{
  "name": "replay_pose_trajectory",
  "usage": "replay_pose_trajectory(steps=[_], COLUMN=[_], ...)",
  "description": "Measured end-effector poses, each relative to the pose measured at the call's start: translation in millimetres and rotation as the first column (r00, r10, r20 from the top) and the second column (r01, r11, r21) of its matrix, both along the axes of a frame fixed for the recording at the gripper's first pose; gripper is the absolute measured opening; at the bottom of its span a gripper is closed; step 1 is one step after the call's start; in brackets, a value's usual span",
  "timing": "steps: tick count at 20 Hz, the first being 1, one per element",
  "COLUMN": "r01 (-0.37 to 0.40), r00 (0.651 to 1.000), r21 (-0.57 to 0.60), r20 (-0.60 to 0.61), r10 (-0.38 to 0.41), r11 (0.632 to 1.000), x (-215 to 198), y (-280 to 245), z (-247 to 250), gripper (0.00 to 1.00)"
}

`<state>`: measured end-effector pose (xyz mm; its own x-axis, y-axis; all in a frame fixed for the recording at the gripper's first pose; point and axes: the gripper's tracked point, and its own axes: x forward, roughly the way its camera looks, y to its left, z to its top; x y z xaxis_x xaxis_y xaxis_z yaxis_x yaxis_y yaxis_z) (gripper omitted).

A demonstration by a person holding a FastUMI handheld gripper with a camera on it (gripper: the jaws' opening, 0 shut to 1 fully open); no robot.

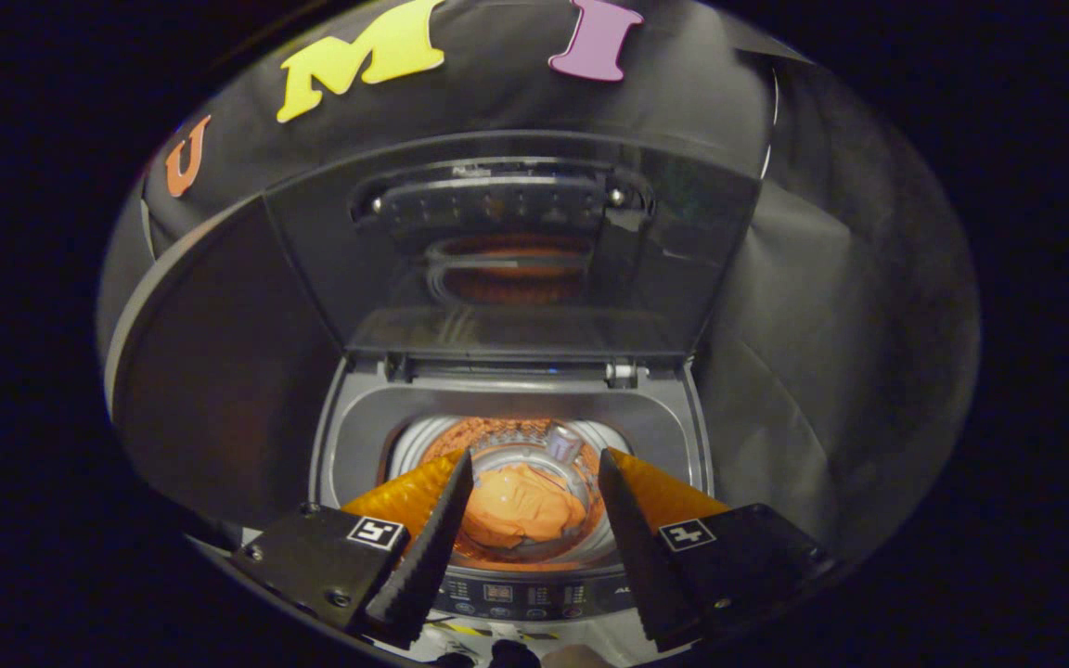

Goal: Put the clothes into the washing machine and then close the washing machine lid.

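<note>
An orange garment [521,506] lies at the bottom of the washing machine drum [423,447], seen through the gap between my fingers. My gripper [534,464] hovers above the drum opening, open, with nothing between its fingers. The machine's transparent lid [516,250] stands raised upright behind the opening and reflects the orange drum. The control panel [516,594] runs along the machine's front edge, just under my fingers.
The grey top rim [349,417] of the machine frames the opening. A dark rounded panel [219,371] stands to the left of the machine and black cloth hangs to the right.
</note>
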<state>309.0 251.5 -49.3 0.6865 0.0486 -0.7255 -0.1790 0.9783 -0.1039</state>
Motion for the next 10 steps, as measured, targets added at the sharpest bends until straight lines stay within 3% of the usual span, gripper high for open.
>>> replay_pose_trajectory(steps=[10], r01=[-0.073], r00=[0.972], r21=[0.047], r20=[0.228], r10=[0.060], r11=[0.996], x=[43.6], y=[40.3], z=[122.7], gripper=[0.85])
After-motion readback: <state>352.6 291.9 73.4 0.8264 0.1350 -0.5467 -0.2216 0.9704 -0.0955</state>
